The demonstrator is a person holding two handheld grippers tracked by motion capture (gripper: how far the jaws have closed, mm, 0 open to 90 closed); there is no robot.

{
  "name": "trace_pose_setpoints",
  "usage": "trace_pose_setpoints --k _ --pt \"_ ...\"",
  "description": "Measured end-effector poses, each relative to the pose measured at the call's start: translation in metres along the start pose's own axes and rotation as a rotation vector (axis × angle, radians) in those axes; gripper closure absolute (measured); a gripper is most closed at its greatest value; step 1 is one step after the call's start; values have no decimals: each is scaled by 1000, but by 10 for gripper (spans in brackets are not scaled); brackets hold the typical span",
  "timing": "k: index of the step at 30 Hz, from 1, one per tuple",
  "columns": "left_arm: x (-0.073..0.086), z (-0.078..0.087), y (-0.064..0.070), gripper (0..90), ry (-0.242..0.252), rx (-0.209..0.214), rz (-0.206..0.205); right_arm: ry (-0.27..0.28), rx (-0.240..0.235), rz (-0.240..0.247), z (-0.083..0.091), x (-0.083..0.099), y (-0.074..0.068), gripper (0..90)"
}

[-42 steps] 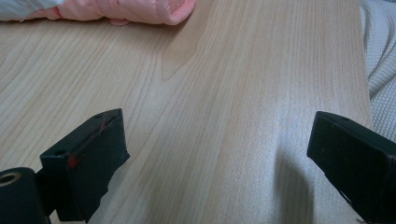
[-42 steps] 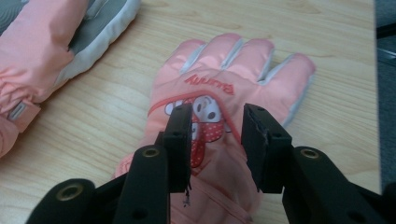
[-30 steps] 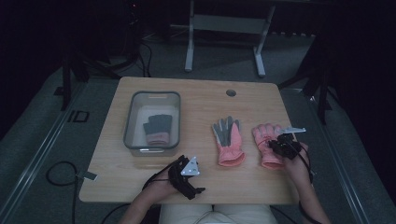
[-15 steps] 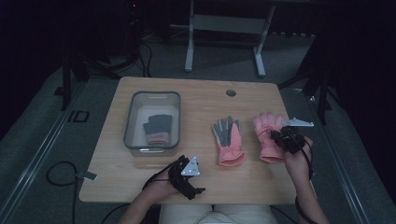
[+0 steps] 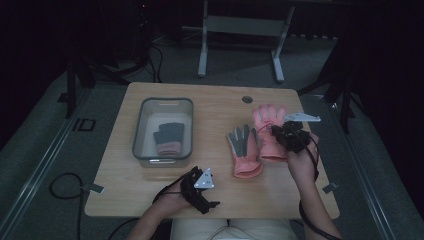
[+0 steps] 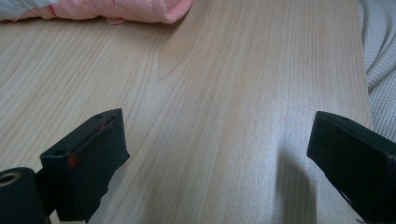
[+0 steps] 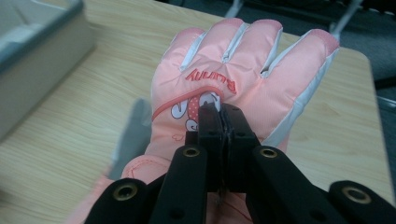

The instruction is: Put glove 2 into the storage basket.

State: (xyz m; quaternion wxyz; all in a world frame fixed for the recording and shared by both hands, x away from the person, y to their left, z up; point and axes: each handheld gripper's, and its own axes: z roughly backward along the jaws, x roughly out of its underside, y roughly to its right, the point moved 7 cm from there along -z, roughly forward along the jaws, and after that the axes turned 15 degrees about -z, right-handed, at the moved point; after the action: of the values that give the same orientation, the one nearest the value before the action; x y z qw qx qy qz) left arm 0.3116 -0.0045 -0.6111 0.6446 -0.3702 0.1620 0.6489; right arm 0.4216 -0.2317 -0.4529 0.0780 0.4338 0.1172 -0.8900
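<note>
A pink glove (image 5: 265, 127) lies back-up on the right of the wooden table (image 5: 210, 107), and my right gripper (image 5: 278, 133) is shut on it. In the right gripper view the jaws (image 7: 223, 114) pinch the fabric of the pink glove (image 7: 243, 65) just below its "Rummy" lettering. A second pink glove (image 5: 244, 152) with a grey palm lies palm-up beside it on the left. My left gripper (image 5: 206, 196) rests near the table's front edge; its jaws (image 6: 217, 135) stand wide open over bare wood, with a pink glove cuff (image 6: 116, 9) beyond them.
A grey bin (image 5: 141, 125) stands on the left half of the table with a dark grey and pink glove (image 5: 169, 137) inside. A round cable hole (image 5: 247, 99) sits near the far edge. A table frame (image 5: 240, 30) and cables are on the floor beyond.
My right gripper has carried the held pink glove away from the person and a little left, closer to the palm-up glove. The left gripper has stayed put.
</note>
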Motion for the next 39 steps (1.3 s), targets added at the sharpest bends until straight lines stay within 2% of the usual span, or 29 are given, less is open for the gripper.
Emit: trace_pose_setpoints --k 2,7,9,14,17,19,20,23,33,39 --pt "-1 -1 0 40 5 0 3 -1 -5 -5 0 -1 -4 876" --pt "-1 0 1 41 3 2 -1 -7 -27 5 -5 0 -34 876" --pt "-1 0 1 41 1 1 -4 -18 -37 13 -10 3 -45 876" --pt "-1 -1 1 41 -8 0 -7 -46 -52 24 -22 15 -63 876" --pt "-2 -1 2 40 -3 6 -3 -60 -48 17 -27 20 -64 876" --pt "-5 1 6 38 36 42 10 -65 -34 14 -31 25 -62 876" --pt "-5 1 6 37 37 44 10 -73 -32 9 -33 27 -61 876" --pt "-1 -1 4 39 -14 8 -19 -95 -15 -4 -41 33 -55 876" --pt "-2 -1 4 39 0 14 -14 -159 -4 -22 -65 53 -48 876" --pt "-3 0 5 39 5 22 -2 -187 -6 -14 -78 62 -47 873"
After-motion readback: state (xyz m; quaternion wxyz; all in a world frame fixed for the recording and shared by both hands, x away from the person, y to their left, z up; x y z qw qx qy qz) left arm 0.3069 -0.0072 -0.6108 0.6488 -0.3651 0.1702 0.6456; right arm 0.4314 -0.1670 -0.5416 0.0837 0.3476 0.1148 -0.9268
